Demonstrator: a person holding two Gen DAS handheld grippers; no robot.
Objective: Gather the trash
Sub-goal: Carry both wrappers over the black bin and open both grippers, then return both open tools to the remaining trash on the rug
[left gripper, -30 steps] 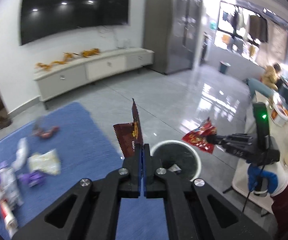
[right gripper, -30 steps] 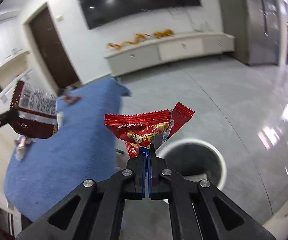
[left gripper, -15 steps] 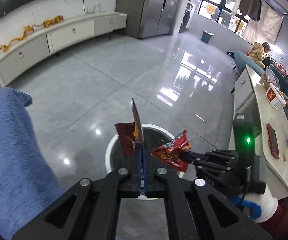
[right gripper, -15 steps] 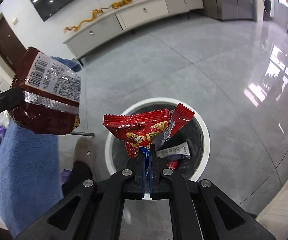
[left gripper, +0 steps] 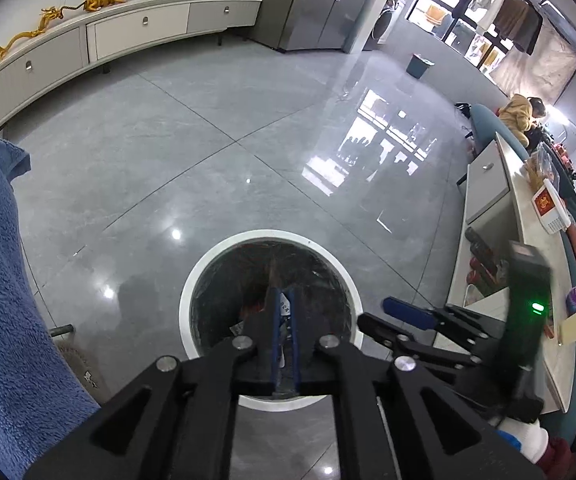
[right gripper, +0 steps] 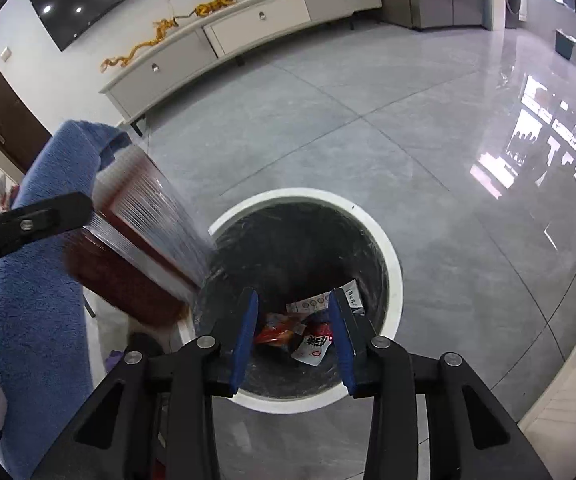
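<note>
A round bin with a white rim (left gripper: 192, 288) (right gripper: 391, 264) and a black liner stands on the grey floor below both grippers. My left gripper (left gripper: 284, 296) hangs over it with its jaws opening, a narrow gap between the pads. The brown snack wrapper (right gripper: 140, 248) is a blur beside the left finger (right gripper: 48, 216), dropping toward the bin's edge. My right gripper (right gripper: 293, 300) (left gripper: 371, 316) is over the bin too, jaws opening and nothing between them. The red peanut wrapper (right gripper: 278, 330) lies in the bin among white wrappers (right gripper: 313, 346).
A blue fleece cover (left gripper: 0, 280) (right gripper: 28, 300) hangs over a table edge left of the bin. A white low cabinet (left gripper: 88, 40) lines the far wall. A counter with clutter (left gripper: 527, 240) stands to the right, and a seated person (left gripper: 517, 116) beyond it.
Both grippers came down over the bin and their jaws parted. The red wrapper fell from the right gripper into the bin. The brown wrapper has left the left gripper's pads.
</note>
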